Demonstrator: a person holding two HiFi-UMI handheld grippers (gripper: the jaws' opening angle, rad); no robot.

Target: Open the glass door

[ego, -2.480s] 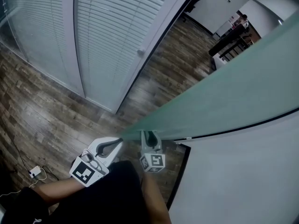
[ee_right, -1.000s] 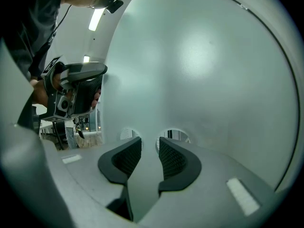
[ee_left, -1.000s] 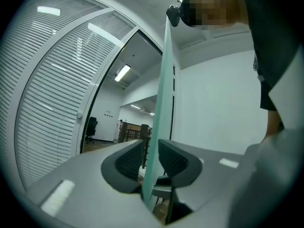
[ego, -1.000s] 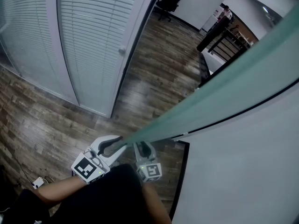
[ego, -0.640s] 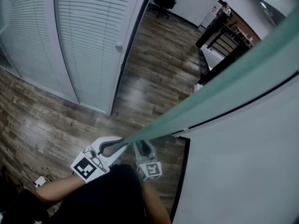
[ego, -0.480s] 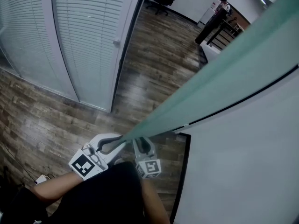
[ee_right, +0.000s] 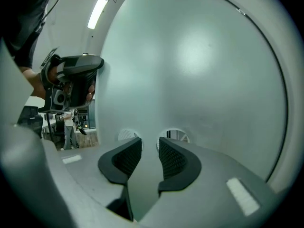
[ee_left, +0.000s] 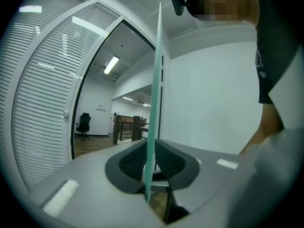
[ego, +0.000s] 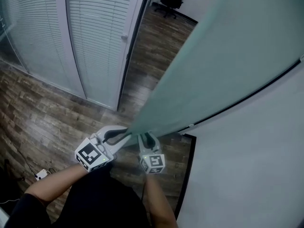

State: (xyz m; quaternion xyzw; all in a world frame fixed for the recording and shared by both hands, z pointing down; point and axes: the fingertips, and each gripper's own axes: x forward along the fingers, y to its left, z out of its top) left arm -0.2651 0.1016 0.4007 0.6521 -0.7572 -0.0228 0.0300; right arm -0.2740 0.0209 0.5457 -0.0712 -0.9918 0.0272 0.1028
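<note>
Wood floor (ego: 42,113) underneath, blinds (ego: 95,32) off at 10 o'clock, plain white wall (ego: 247,175) at 4 o'clock in the head view. The door (ego: 228,61) is a big greenish, slightly milky pane with no frame, running from my hands at 6 o'clock up toward 1 o'clock. My left gripper (ego: 124,133) has its fingers pinching the door's free edge: in the left gripper view that thin green edge runs straight up between the pads, which are closed in on it. No handle shows anywhere near me, so I guess the edge is the only thing to grab. My right gripper (ego: 145,136) sits just beside the left, fingers spread with nothing between them, pointed square at the flat face of the glass. My read is it's there to push or steady the pane so it doesn't twist out of the pinch. Can't tell if the tips actually touch the glass. Looks partly swung to me, so the job's under way, not finished.
</note>
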